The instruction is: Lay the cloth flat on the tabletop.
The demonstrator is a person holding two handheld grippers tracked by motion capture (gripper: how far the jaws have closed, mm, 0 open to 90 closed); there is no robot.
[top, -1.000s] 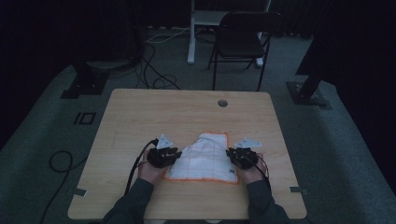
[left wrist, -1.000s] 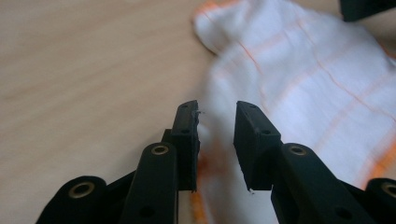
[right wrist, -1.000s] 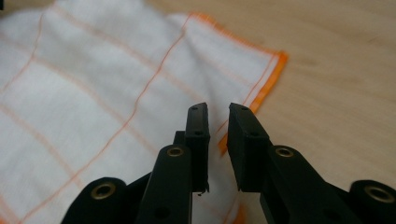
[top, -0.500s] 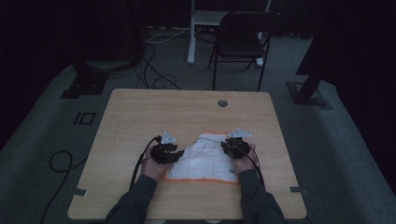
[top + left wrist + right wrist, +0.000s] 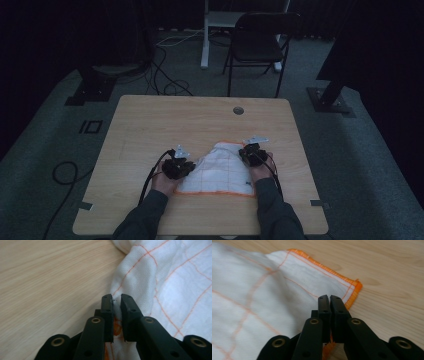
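A white cloth (image 5: 220,170) with an orange grid and orange hem lies rumpled on the wooden table (image 5: 175,120) near its front edge. My left gripper (image 5: 187,167) is at the cloth's left side. In the left gripper view its jaws (image 5: 116,298) have just been closing and now pinch a fold of the cloth (image 5: 175,285), with a thin slit between the pads. My right gripper (image 5: 247,158) is at the cloth's right side near its far corner. In the right gripper view it (image 5: 329,300) is shut on the orange-hemmed edge of the cloth (image 5: 249,290).
A round cable hole (image 5: 238,110) sits in the table's far right part. Behind the table stand a dark folding chair (image 5: 260,45) and a white desk leg (image 5: 206,35). Cables (image 5: 170,85) lie on the floor, and a black stand base (image 5: 330,100) is at the right.
My right gripper has shifted left and a little farther back along the cloth's right edge. The left gripper has stayed in place. The cloth's right side looks more gathered.
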